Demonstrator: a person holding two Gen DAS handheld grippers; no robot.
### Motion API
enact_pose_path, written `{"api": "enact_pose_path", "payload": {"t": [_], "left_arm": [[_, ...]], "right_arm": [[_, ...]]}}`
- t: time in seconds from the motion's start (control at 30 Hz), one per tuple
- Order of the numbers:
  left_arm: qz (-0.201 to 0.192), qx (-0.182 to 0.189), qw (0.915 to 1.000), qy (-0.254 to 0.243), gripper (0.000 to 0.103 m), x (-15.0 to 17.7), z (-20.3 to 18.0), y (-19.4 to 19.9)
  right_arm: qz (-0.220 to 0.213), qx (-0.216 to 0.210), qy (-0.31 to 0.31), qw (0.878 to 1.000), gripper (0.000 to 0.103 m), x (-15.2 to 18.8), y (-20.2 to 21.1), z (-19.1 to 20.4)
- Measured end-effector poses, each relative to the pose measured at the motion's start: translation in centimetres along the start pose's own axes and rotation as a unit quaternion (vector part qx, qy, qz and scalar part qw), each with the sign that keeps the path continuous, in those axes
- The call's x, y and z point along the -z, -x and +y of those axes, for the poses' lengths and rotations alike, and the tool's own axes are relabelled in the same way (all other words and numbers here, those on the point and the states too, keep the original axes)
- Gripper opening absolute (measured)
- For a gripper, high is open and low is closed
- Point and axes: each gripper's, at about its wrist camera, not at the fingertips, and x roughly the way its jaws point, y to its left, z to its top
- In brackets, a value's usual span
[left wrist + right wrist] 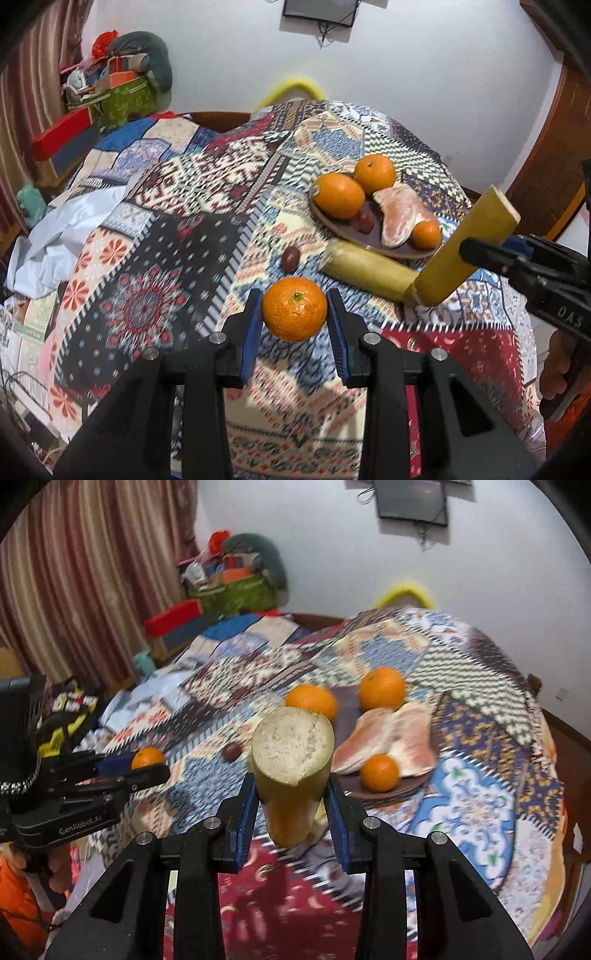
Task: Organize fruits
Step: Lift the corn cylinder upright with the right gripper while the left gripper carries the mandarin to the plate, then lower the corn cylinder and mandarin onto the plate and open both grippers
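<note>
My left gripper (pixel 294 308) is shut on an orange (pixel 294 309) and holds it above the patterned cloth; it also shows in the right wrist view (pixel 147 757). My right gripper (pixel 291 797) is shut on a yellow sugarcane piece (pixel 291 760), tilted up, with its lower end by another sugarcane piece (pixel 365 275) lying on the cloth. A brown plate (pixel 369 236) holds two big oranges (pixel 340 195), a small orange (pixel 426 233), pomelo segments (pixel 400 214) and grapes (pixel 364 220). One loose grape (pixel 290 258) lies left of the plate.
The patterned quilt (pixel 166 229) covers the round table. Boxes and clutter (pixel 110 96) stand at the back left by a curtain. A white wall and a dark screen (pixel 319 11) are behind. A wooden door (pixel 546 177) is at the right.
</note>
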Motion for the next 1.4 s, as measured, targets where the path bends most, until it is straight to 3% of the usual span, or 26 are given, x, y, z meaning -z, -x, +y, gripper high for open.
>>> {"api": "enact_pose_path", "payload": {"t": [0.6,0.97,1.4], "left_arm": [[-0.003,0.024,0.9991,-0.034,0.034,-5.4,-3.5,-5.3],[0.022,0.021,0.998,-0.056,0.034,-6.6,-4.8,-9.7],[0.031,0.022,0.998,-0.051,0.034,-7.2,-4.6,-11.8]], "right_arm": [[-0.024,0.015,-0.023,0.999,0.033,-2.8,-0.7,-3.3],[-0.006,0.003,-0.026,1.0,0.033,-4.4,-3.7,-4.2],[0.02,-0.007,-0.029,0.999,0.032,-6.8,-7.9,-4.4]]}}
